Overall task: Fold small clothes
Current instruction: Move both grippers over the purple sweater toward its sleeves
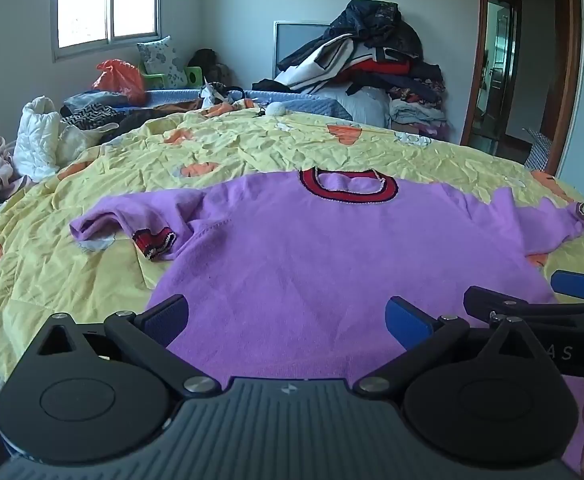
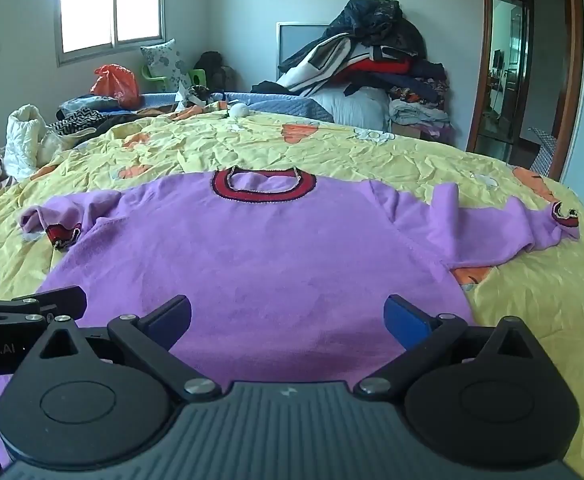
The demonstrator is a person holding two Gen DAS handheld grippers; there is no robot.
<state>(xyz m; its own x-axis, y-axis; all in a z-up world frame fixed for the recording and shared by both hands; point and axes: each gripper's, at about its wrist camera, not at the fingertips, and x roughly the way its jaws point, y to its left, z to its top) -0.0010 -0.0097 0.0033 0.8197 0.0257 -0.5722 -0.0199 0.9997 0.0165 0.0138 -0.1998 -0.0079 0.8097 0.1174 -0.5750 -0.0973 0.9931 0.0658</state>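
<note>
A small purple sweater with a red and black collar lies flat, front up, on a yellow bedspread; it also shows in the right wrist view. Its left sleeve is folded back with the red cuff showing. Its right sleeve lies rumpled outward. My left gripper is open over the sweater's lower hem, left side. My right gripper is open over the hem, right side. Both are empty. Each gripper shows at the edge of the other's view.
A tall pile of clothes stands at the bed's far end. Loose garments and white padded items lie at the left edge. An orange bag sits near the window. A doorway opens at the right.
</note>
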